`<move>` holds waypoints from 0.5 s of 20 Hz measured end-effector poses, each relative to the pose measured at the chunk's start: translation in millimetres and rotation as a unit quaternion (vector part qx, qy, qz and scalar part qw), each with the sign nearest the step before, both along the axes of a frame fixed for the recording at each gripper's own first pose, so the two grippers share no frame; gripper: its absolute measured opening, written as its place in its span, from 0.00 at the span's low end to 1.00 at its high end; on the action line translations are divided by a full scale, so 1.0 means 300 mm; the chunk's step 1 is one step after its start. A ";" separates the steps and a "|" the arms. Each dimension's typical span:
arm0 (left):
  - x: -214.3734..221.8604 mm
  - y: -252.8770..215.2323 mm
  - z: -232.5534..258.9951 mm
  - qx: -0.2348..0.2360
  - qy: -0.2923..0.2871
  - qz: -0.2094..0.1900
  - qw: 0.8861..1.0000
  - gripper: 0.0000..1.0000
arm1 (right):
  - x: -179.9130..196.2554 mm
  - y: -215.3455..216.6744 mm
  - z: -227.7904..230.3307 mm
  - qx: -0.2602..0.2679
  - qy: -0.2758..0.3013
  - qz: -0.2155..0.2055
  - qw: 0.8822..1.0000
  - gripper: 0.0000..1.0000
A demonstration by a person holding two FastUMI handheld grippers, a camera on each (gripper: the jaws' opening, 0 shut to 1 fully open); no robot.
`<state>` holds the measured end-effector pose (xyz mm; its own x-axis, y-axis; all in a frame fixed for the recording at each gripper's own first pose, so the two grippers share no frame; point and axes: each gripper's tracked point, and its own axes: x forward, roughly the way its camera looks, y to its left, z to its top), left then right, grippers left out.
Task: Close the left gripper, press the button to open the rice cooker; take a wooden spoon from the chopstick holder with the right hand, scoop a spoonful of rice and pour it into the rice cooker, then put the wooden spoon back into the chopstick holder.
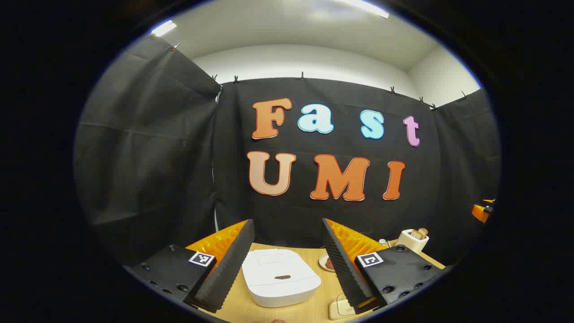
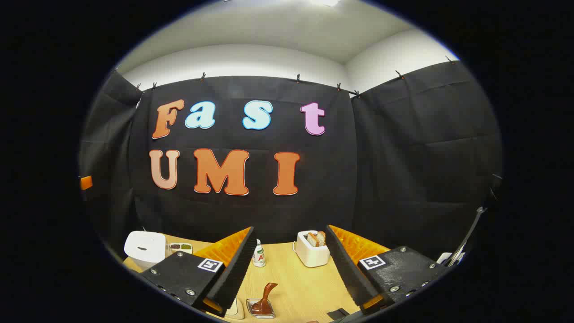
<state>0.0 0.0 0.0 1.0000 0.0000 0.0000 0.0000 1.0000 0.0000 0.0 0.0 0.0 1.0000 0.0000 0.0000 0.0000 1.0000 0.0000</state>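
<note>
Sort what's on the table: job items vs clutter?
Job:
- white rounded rice cooker, lid shut
- brown wooden spoon standing in a small clear holder
- left gripper, open
- right gripper, open

Clutter:
- white toaster with bread slices
- small white bottle
- small divided dish

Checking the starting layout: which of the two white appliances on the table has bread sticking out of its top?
The toaster, with slices in its slot; the rice cooker has a flat closed lid.

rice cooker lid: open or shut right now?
Shut. The rice cooker sits on the table with its white lid flat and flush in the left gripper view, between the open left gripper fingers.
</note>
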 end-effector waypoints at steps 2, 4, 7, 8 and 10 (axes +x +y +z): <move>-0.001 0.006 -0.005 -0.001 0.002 -0.001 1.000 0.97 | -0.006 -0.001 -0.002 0.000 0.001 0.001 1.000 0.95; -0.003 0.007 -0.006 -0.003 0.005 -0.001 1.000 0.97 | -0.006 -0.004 0.001 -0.001 0.000 -0.002 1.000 0.95; -0.005 0.025 0.000 -0.002 0.003 0.004 1.000 0.97 | -0.010 -0.009 0.015 0.001 -0.002 -0.003 1.000 0.95; -0.003 0.026 0.007 -0.001 0.002 0.004 1.000 1.00 | -0.010 -0.011 0.017 0.001 -0.003 -0.003 1.000 0.95; -0.002 0.030 0.005 0.000 0.001 0.006 1.000 0.97 | -0.007 -0.015 0.023 0.001 -0.004 -0.005 1.000 0.95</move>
